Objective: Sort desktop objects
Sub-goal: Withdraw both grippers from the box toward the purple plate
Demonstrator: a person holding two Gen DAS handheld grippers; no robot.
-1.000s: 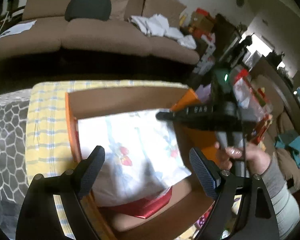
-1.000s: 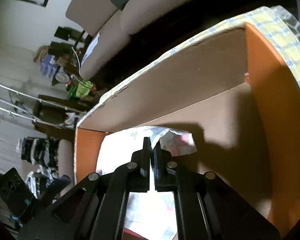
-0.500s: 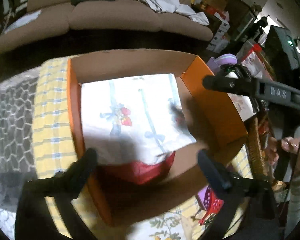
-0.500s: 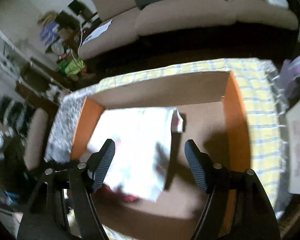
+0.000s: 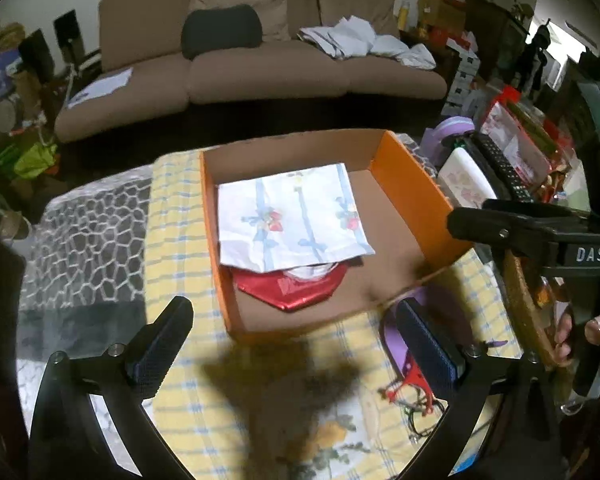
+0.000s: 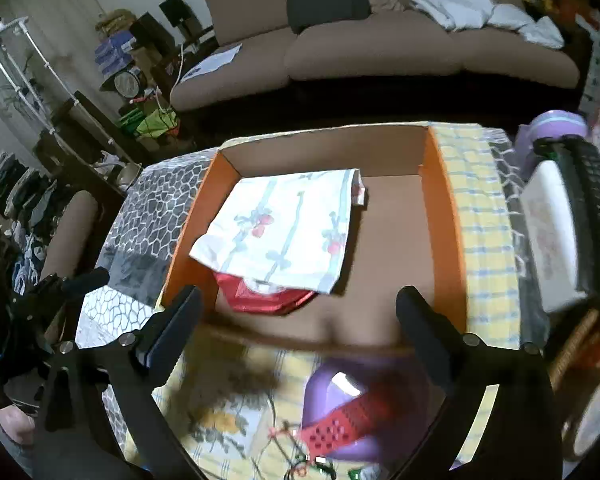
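Above the desk, right claw (image 6: 298, 330) had just sprung its jaws wide and empty, pulled back from the orange box (image 6: 444, 216); left claw (image 5: 296, 344) also gaped with nothing in it. Floral cloth (image 6: 284, 228) lay flat in the box over a red packet (image 6: 260, 300), so that item looked sorted; purple thing (image 6: 328, 392) next, probably.
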